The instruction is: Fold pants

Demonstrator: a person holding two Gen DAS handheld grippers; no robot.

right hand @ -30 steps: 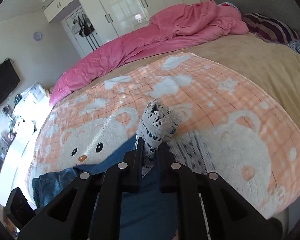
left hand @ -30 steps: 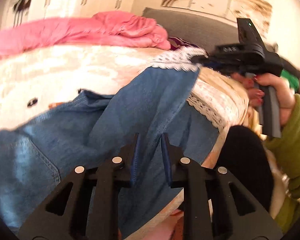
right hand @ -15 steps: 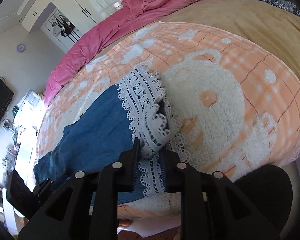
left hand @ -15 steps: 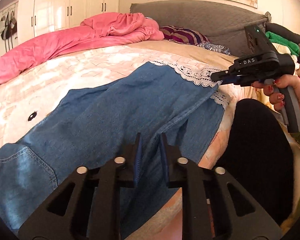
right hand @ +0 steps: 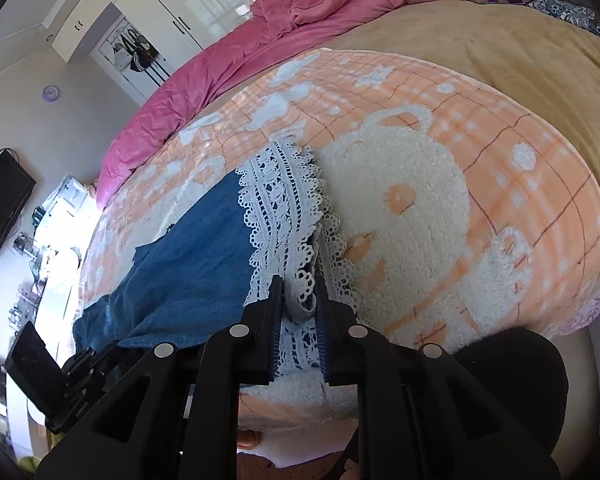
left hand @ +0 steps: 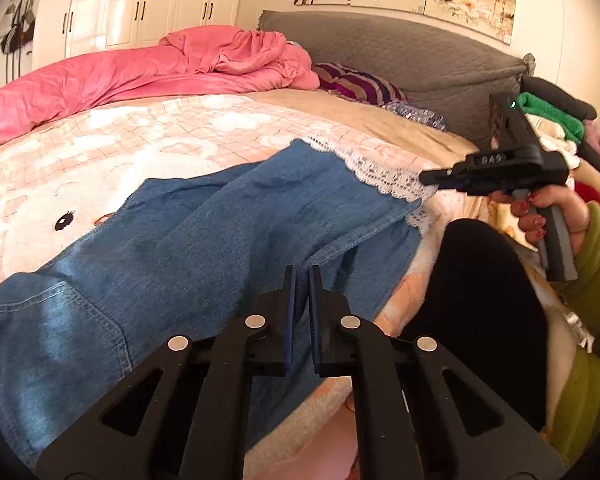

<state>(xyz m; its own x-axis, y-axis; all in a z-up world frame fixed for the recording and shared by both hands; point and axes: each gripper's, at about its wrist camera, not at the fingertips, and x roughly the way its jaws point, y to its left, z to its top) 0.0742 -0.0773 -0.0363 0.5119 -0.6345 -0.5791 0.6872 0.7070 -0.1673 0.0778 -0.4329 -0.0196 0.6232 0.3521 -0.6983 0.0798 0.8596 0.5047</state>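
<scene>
Blue denim pants (left hand: 204, 240) with white lace hems (left hand: 384, 176) lie flat across the bear-print blanket (left hand: 60, 168), folded leg on leg. My left gripper (left hand: 302, 276) is shut on the near edge of the denim at mid-leg. My right gripper (right hand: 298, 292) has its jaws slightly parted around the lace hem (right hand: 284, 208), which lies on the blanket; it also shows in the left wrist view (left hand: 432, 178) at the hem's end. The left gripper shows in the right wrist view (right hand: 80, 380) at the lower left.
A pink duvet (left hand: 140, 76) is bunched at the bed's far side, with a striped pillow (left hand: 356, 84) and grey headboard (left hand: 400, 52). Folded clothes (left hand: 552, 116) are stacked at the right. The person's dark-clad knee (left hand: 480, 300) is at the bed's near edge.
The raised leg has been pulled out and laid flat on the blanket. The right gripper's jaws have eased apart around the lace hem. The left gripper still grips the denim edge.
</scene>
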